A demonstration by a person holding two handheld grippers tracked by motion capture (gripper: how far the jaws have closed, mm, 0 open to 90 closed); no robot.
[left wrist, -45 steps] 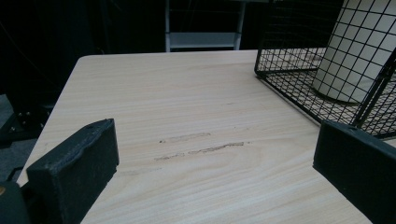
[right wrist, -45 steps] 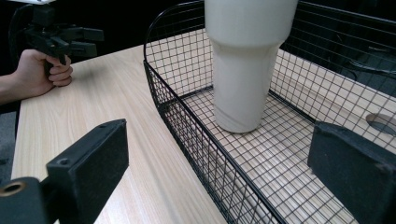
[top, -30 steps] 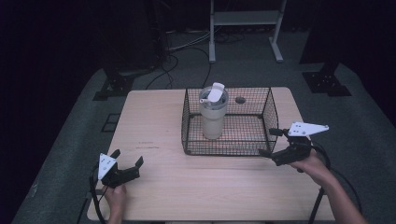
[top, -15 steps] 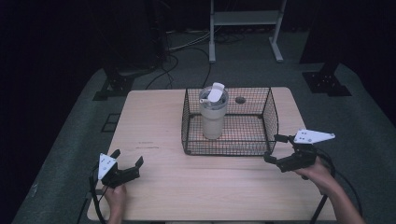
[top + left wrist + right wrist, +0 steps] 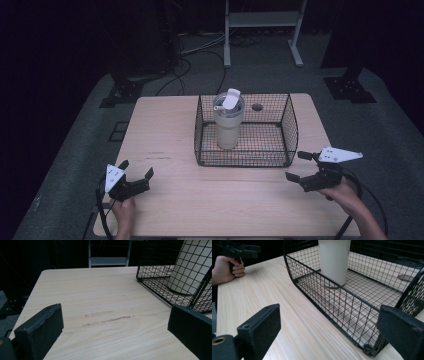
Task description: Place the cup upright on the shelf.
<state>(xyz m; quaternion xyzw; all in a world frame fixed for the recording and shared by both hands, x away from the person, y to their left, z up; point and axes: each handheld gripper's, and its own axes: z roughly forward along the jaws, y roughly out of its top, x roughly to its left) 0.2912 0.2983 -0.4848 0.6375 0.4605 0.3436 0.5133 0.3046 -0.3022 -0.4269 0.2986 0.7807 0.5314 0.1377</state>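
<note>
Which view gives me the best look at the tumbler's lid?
The high view: it shows the whole tumbler upright in the basket, with its white lid on top. The left gripper view shows part of the body through mesh; the right gripper view shows the lower body, top cut off.

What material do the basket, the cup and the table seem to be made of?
Basket: thin black metal wire, probably coated, an open grid. Cup: likely matte cream plastic, smooth and opaque; its lid is white. Table: pale wood or laminate, with visible grain lines.
</note>
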